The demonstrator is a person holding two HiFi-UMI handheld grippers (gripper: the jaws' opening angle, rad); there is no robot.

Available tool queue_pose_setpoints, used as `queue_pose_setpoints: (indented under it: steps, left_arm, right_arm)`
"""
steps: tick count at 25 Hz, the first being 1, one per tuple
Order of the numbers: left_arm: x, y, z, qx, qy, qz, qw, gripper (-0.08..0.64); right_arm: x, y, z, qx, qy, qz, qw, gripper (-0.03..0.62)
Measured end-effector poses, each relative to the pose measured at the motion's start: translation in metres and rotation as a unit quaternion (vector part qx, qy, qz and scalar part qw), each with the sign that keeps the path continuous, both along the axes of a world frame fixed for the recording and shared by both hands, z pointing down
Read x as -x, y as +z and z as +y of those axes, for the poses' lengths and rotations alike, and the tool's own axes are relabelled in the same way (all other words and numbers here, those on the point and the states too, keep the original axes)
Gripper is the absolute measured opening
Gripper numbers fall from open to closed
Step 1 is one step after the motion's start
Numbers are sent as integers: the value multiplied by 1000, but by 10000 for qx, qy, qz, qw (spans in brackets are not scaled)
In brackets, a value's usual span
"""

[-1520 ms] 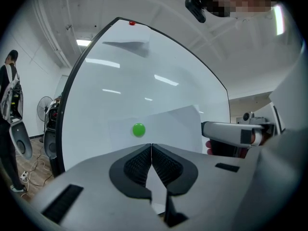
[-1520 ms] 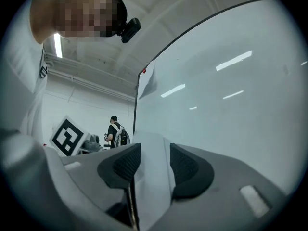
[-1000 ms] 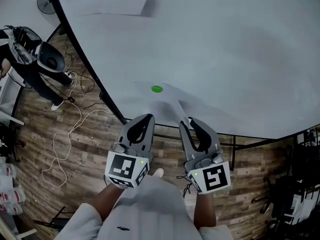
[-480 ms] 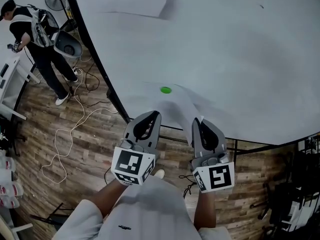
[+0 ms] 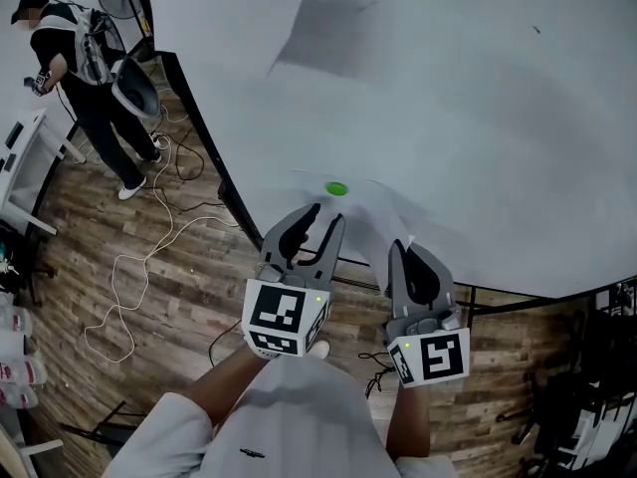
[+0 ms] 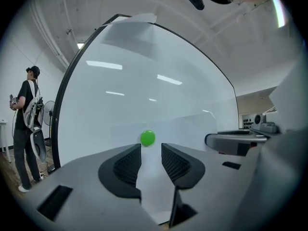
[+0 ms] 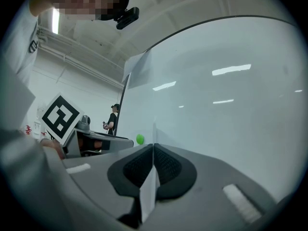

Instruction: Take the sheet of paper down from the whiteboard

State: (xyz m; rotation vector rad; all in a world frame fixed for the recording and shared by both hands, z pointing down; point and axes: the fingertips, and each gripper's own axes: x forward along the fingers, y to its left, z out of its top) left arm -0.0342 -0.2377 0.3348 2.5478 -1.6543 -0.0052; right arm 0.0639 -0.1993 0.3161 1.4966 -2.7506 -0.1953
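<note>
The right gripper [image 5: 406, 253] pinches the sheet of paper [image 5: 376, 217] so it won't fall, while the left gripper [image 5: 326, 217] is opening near the green magnet [image 5: 336, 189], with the paper maybe between its jaws.

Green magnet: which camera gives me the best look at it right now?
The left gripper view: the green magnet sits large and unobstructed near the centre, on the sheet of paper. The head view shows it small and seen obliquely from above. The right gripper view shows only a tiny green dot left of centre.
</note>
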Motion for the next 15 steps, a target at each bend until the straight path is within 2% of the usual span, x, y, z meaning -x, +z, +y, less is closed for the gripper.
queue_pose_setpoints:
  steps: [15]
  left_arm:
    - [-7, -9, -26, -99, -692, 186, 9974, 152]
  right_arm:
    - [-17, 4, -16, 100, -131, -145, 9998, 11]
